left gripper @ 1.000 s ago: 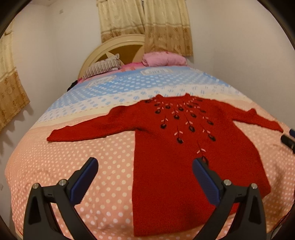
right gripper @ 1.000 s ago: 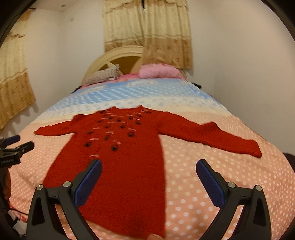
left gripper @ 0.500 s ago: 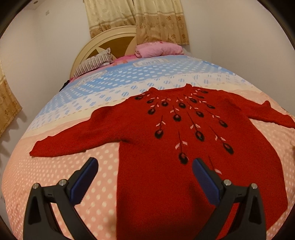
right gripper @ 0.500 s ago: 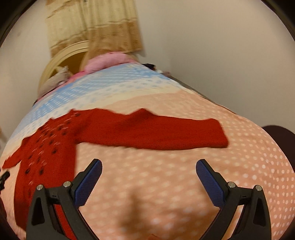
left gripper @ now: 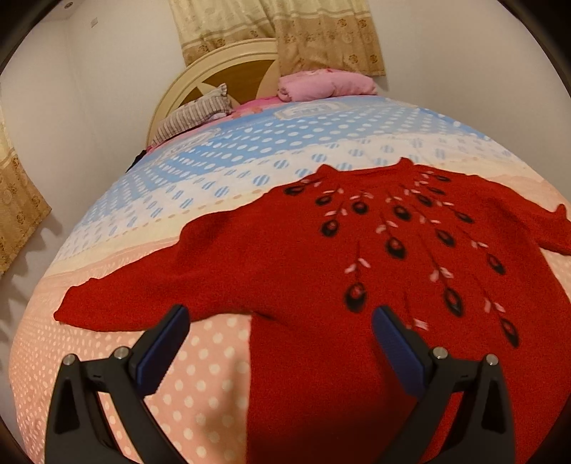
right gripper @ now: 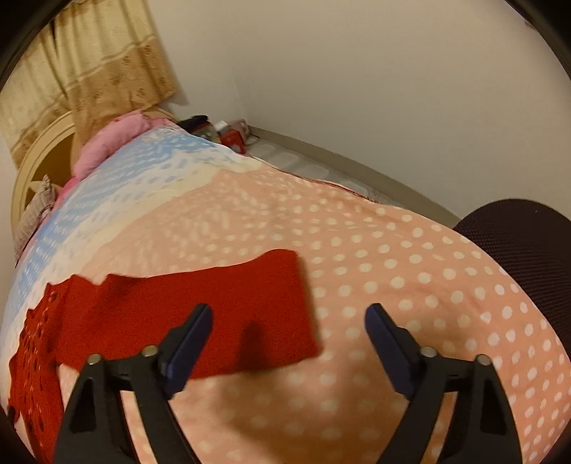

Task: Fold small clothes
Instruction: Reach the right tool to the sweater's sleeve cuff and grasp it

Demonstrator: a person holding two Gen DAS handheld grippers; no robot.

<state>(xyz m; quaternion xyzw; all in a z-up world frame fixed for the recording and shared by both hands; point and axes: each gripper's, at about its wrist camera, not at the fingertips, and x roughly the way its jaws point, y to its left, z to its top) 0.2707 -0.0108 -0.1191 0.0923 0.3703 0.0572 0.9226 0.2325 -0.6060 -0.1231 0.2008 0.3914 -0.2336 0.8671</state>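
So there's a red knit sweater lying flat and face up on the bed, sleeves spread out to both sides. It has a fan of dark teardrop shapes with little pink leaf marks running down from the neckline. The bedspread is peach with white polka dots at the near end and switches to blue and white further up.

The left gripper hangs over the spot where the sweater's side edge meets the sleeve, jaws spread wide and nothing between them. One blue pad sits over the bare bedspread, the other over the red knit.

The right gripper is over at the other sleeve, near the cuff end. Its jaws are wide apart too and hold nothing; the cuff edge lies between the fingers in that view, and I can't tell whether the tips touch the fabric.

At the head of the bed there's a pink folded blanket, a striped pillow, a rounded cream headboard and beige patterned curtains. A dark mesh chair sits just beside the bed in the right wrist view.
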